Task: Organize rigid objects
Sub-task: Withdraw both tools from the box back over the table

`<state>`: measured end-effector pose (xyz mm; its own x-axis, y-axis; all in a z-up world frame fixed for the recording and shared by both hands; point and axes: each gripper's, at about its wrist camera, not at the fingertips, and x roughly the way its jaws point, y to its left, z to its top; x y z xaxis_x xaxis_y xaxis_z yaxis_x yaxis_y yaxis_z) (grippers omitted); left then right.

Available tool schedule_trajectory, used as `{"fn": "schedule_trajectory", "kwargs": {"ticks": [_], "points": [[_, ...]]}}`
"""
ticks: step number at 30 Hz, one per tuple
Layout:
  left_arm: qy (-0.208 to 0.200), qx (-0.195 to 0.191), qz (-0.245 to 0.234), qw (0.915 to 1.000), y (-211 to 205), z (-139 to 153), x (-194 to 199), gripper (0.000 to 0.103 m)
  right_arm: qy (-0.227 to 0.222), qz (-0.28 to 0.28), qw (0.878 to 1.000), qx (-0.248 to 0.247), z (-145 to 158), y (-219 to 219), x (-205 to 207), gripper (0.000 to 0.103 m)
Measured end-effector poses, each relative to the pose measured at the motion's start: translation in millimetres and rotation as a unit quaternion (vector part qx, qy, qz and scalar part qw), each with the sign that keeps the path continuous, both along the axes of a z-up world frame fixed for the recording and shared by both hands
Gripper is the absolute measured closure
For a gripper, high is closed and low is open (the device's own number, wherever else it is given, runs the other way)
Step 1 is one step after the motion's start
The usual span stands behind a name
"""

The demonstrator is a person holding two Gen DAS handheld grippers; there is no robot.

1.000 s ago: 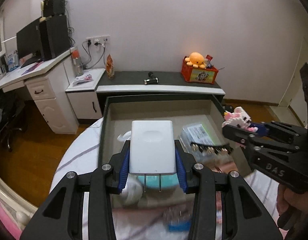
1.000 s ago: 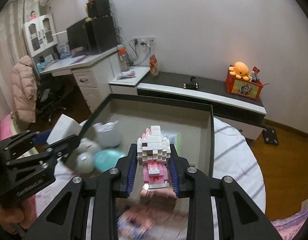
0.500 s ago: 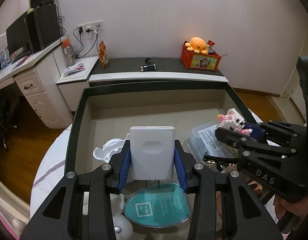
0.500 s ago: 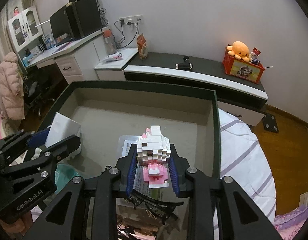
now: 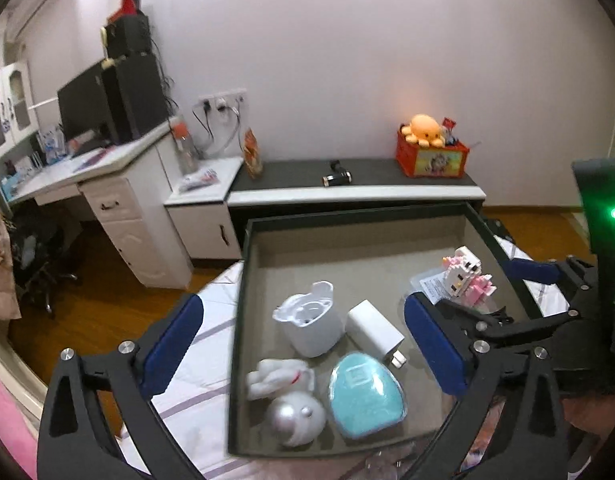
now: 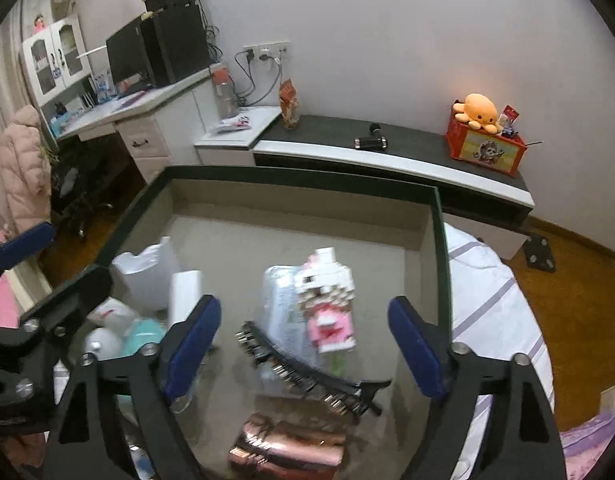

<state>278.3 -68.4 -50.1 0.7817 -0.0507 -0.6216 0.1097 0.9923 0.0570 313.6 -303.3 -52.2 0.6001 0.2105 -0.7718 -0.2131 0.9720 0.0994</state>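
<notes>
A dark-rimmed grey tray (image 5: 243,280) lies on the striped bed. In it a white plug charger (image 5: 373,330) lies beside a white cup-shaped device (image 5: 309,324). My left gripper (image 5: 303,344) is open and empty above them. The pink and white brick figure (image 6: 327,300) rests on a clear packet (image 6: 279,292) inside the tray (image 6: 437,240). My right gripper (image 6: 303,340) is open and empty around it. The figure also shows in the left wrist view (image 5: 467,276).
The tray also holds a teal oval case (image 5: 365,394), a white plush with a silver ball (image 5: 291,396), a black hair clip (image 6: 307,376) and a rose-gold object (image 6: 287,446). A low cabinet (image 5: 347,192) with an orange box stands behind. White drawers (image 5: 119,224) stand at left.
Both grippers opened. The charger left the left gripper and now lies in the tray. The brick figure left the right gripper and now sits on the packet. Both grippers pulled back.
</notes>
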Motion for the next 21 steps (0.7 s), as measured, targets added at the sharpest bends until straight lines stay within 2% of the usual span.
{"fn": "schedule_trajectory", "kwargs": {"ticks": [12,21], "points": [[-0.035,-0.016,0.019,0.9991,27.1,44.8,-77.4,0.0,-0.058,-0.021,0.998,0.028,53.0,12.4,-73.1,0.0],[-0.061,-0.031,0.032,0.9971,44.4,71.3,-150.0,0.0,-0.118,-0.048,0.991,0.051,100.1,-1.2,-160.0,0.0]]}}
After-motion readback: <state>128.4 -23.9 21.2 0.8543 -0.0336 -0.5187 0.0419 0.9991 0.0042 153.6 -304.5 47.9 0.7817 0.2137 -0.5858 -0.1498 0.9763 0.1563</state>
